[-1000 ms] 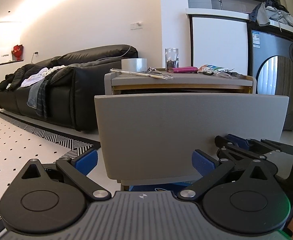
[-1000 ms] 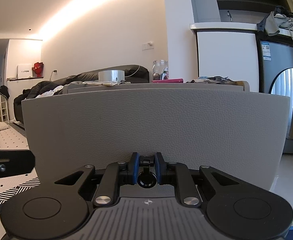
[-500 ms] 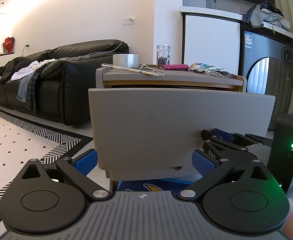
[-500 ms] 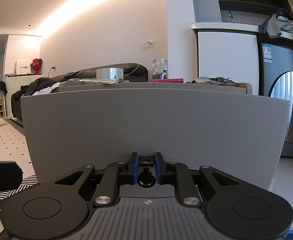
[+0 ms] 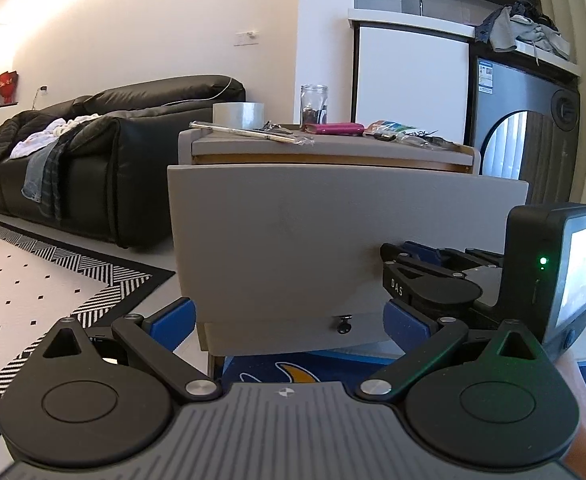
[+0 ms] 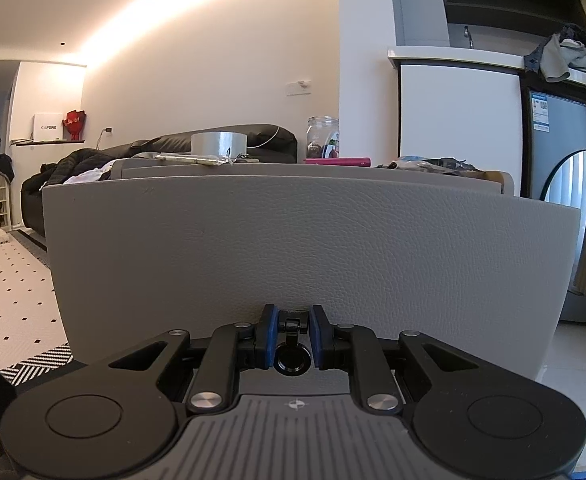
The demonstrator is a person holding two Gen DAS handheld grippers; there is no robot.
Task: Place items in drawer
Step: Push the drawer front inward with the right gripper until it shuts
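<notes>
Living room w/ a black sofa (image 5: 105, 152) at 9 o'clock, grey cabinet dead ahead. Right gripper (image 6: 291, 338) had its jaws clamped on the drawer (image 6: 313, 256) ring pull (image 6: 291, 360); drawer looked pulled out. Left gripper (image 5: 289, 320) jaws were wide apart, holding nothing. Tape roll (image 5: 238, 115), jar (image 5: 314, 106), pink case (image 5: 339, 129) etc. sat on the top surface (image 5: 333, 146), so imo nothing's stowed yet.

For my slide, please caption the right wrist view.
Right tongs shut on the drawer pull of the grey drawer front.
</notes>
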